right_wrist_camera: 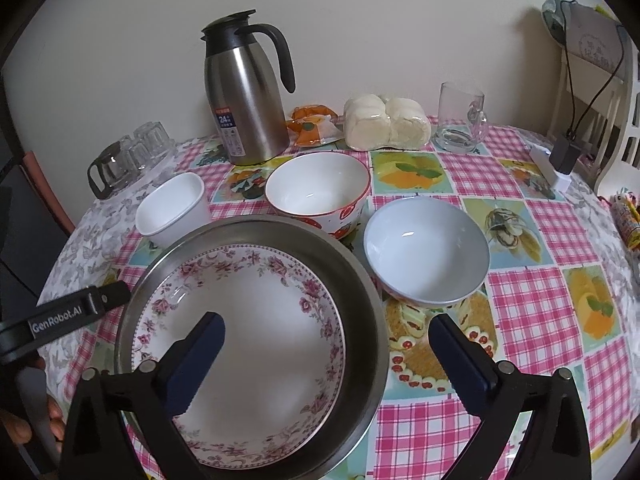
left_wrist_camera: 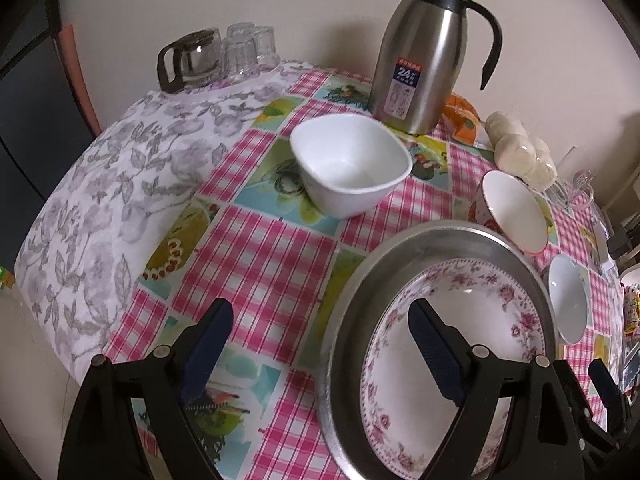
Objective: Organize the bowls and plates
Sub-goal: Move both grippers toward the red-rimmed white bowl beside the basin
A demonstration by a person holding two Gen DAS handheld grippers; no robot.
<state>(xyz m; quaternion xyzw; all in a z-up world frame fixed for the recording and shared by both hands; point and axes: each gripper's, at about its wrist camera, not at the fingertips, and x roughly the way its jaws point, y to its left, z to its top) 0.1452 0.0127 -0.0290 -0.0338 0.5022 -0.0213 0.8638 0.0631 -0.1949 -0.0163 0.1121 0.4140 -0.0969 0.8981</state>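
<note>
A floral plate (right_wrist_camera: 256,332) lies inside a round metal tray (right_wrist_camera: 352,280) on the checked tablecloth; both also show in the left wrist view, plate (left_wrist_camera: 480,312) and tray (left_wrist_camera: 352,320). A white square bowl (left_wrist_camera: 352,164) (right_wrist_camera: 172,208) stands behind the tray on the left. A strawberry-patterned bowl (right_wrist_camera: 316,192) (left_wrist_camera: 514,212) and a pale blue bowl (right_wrist_camera: 426,248) (left_wrist_camera: 568,296) stand behind and right of it. My left gripper (left_wrist_camera: 320,324) is open and empty, straddling the tray's left rim. My right gripper (right_wrist_camera: 326,336) is open and empty, straddling the tray's right rim.
A steel thermos jug (right_wrist_camera: 248,92) stands at the back by the wall. Wrapped buns (right_wrist_camera: 386,122), an orange packet (right_wrist_camera: 312,124) and a glass mug (right_wrist_camera: 460,120) sit beside it. A glass carafe and upturned glasses (left_wrist_camera: 216,56) stand at the back left. A charger (right_wrist_camera: 560,160) lies right.
</note>
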